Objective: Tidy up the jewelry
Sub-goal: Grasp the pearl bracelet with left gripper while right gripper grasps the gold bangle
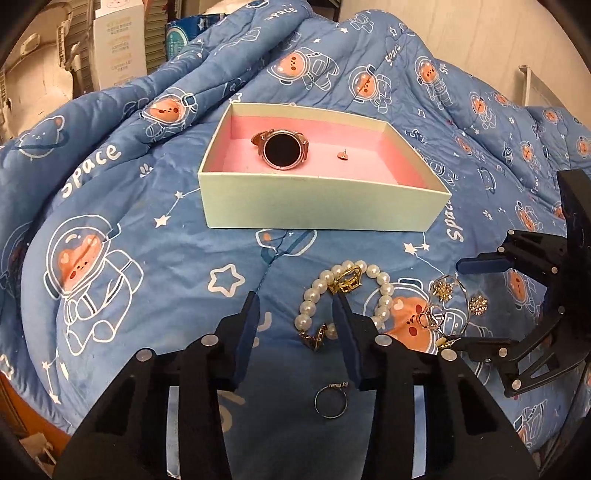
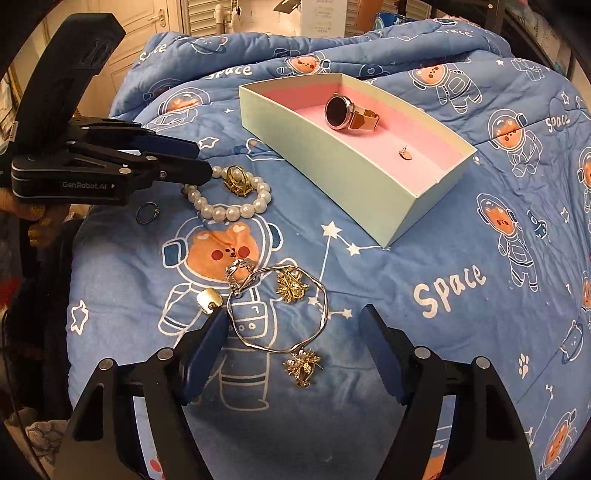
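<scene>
Black left hand-held gripper (image 1: 295, 301) tilted down, half-open beside pearl bracelet (image 1: 345, 295); right hand-held gripper (image 2: 291, 321) wide over silver bangle (image 2: 277, 310).

A home bedroom: a bed spread with a blue cartoon quilt (image 1: 155, 229), panelled white door (image 2: 140, 22) behind.

- Blue space-print quilt (image 2: 461, 332) covers the bed.
- On it: pale green box (image 2: 369, 184), pearl bracelet (image 2: 229, 210), thin ring (image 2: 147, 213), silver bangle (image 2: 321, 317), gold snowflake earrings (image 2: 291, 290).
</scene>
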`<state>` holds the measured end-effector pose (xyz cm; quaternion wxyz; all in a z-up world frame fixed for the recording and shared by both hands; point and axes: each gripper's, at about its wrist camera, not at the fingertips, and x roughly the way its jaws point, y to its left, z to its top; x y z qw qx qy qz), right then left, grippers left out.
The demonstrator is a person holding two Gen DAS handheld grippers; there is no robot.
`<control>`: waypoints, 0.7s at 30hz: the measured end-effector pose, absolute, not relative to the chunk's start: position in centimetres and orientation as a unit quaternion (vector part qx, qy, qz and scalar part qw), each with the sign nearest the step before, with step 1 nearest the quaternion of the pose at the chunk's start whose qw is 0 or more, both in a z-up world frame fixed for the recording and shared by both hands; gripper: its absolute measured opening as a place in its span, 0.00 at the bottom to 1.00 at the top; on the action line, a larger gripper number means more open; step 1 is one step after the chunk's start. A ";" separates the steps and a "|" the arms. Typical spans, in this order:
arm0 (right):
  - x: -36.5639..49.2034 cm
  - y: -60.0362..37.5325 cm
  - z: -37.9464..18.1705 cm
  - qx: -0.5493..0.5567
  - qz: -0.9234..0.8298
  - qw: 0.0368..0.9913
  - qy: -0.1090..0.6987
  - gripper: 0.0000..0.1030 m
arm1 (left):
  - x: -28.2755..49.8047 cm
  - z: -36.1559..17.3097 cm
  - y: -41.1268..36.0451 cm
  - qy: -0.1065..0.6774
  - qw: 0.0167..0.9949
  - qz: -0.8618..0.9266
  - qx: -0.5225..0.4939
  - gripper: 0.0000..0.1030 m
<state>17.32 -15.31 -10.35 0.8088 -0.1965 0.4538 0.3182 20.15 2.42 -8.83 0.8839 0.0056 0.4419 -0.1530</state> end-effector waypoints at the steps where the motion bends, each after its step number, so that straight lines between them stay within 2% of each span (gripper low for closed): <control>1: 17.4 -15.3 -10.4 -0.195 0.318 0.809 0.454 0.70 | 20.3 -9.0 2.3 0.447 0.881 -0.158 0.010 0.32; 5: 17.5 -15.3 -10.5 -0.191 0.318 0.809 0.456 0.69 | 20.8 -9.6 1.6 0.459 0.871 -0.170 0.038 0.26; 9: 17.5 -15.1 -10.5 -0.186 0.323 0.807 0.457 0.61 | 20.9 -9.7 1.0 0.460 0.870 -0.173 0.043 0.14; 12: 17.5 -15.0 -10.5 -0.184 0.325 0.808 0.456 0.54 | 20.8 -9.6 0.7 0.459 0.870 -0.172 0.042 0.09; 21: 17.2 -15.3 -10.2 -0.173 0.320 0.815 0.451 0.52 | 19.5 -7.3 1.2 0.432 0.884 -0.179 -0.012 0.09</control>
